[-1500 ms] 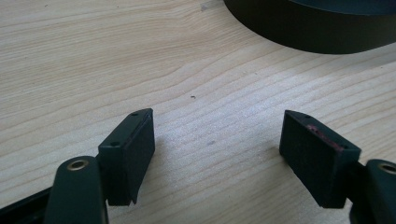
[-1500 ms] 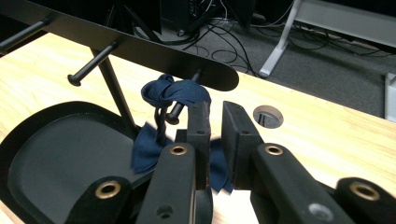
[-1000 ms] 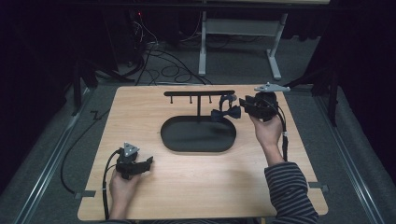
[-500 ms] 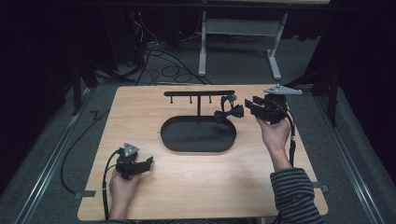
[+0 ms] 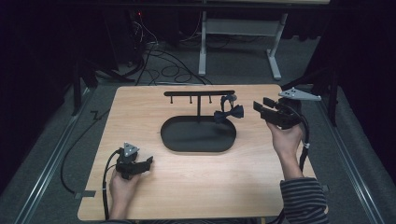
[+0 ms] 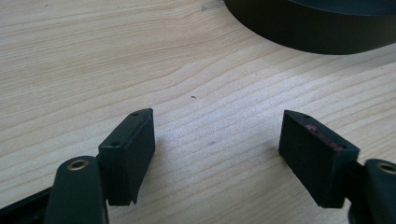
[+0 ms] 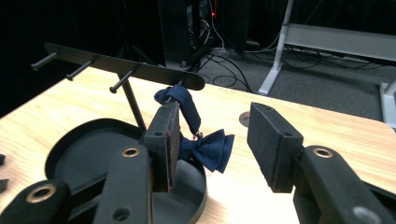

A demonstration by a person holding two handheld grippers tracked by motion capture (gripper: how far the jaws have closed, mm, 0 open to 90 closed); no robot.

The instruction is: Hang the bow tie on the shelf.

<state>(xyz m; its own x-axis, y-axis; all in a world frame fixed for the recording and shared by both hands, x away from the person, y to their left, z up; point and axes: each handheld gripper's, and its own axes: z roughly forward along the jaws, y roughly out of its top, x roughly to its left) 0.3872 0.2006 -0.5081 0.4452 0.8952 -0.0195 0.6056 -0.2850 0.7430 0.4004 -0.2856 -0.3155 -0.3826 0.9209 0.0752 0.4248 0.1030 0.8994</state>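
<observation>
Light wood table [image 5: 187, 196]; black oval-based hook stand [image 5: 198, 135] sits directly on it, left hand-held gripper [image 5: 148, 161] resting near-left of stand.

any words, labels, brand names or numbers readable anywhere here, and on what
None: no readable text on the dark blue bow tie, the black peg stand with its oval base, the light wooden table, or the left gripper and right gripper.
</observation>
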